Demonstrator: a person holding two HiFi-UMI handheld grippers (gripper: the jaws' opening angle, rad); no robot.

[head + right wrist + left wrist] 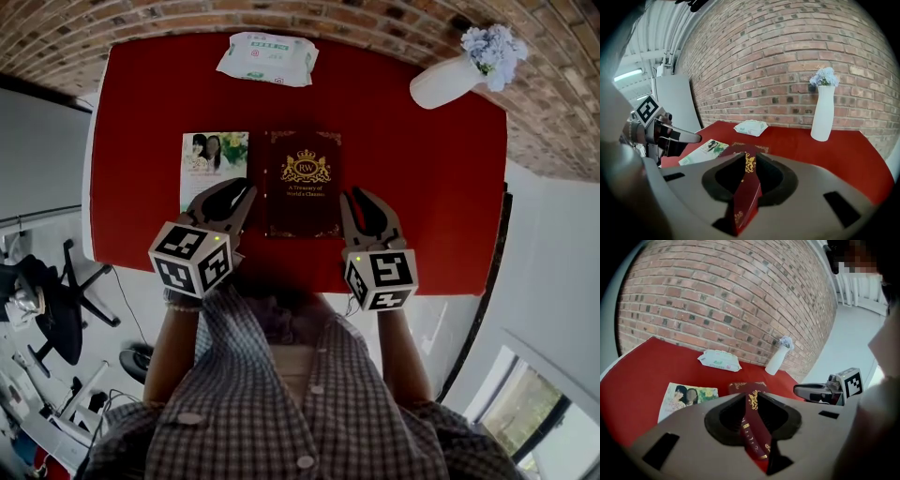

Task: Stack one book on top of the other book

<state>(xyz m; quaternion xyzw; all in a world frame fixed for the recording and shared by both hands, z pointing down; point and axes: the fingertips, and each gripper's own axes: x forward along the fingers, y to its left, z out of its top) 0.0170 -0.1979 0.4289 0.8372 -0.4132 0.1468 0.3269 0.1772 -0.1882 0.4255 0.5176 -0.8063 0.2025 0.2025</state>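
Note:
Two books lie side by side on the red table (422,187): a thin picture book (214,164) on the left and a dark red book with a gold crest (302,183) to its right. My left gripper (247,193) hovers at the dark red book's near left corner, and my right gripper (354,198) at its near right corner. Both stand open by a narrow slit with no pad pressing on anything. In the left gripper view the dark red book (740,386) shows through the slit (751,398); the right gripper view shows the same book (746,148) past its jaws (749,158).
A white pack of wipes (268,58) lies at the table's far edge. A white vase with pale blue flowers (450,80) stands at the far right corner against the brick wall. An office chair and floor clutter sit to the left of the table.

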